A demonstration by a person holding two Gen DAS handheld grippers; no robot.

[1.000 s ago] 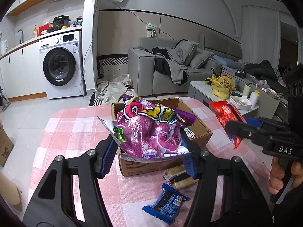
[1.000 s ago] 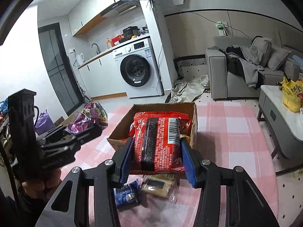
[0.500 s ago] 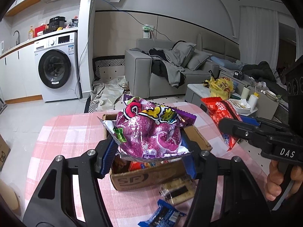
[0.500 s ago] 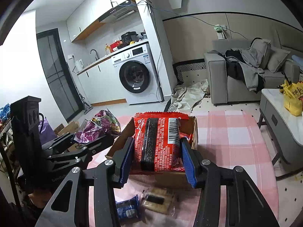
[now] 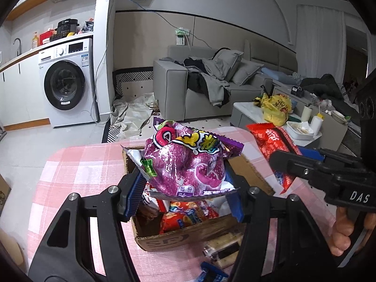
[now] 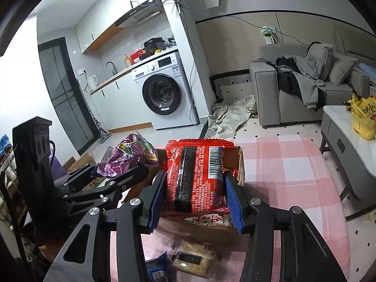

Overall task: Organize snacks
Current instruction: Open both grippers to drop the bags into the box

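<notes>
Both tongs, left tongs clamped on the purple bag and right tongs clamped on the red packet, have come over the box at 6 o'clock, so lower each snack gently before letting go.

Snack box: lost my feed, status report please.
Left claw shut on purple bag, right claw shut on red packet. Both over cardboard box, already part filled. Two packets still on table. Nothing blocking.

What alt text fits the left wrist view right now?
The left gripper holds a purple snack bag above an open cardboard box of snacks on a pink checked tablecloth. At right, the right gripper holds a red packet.
</notes>
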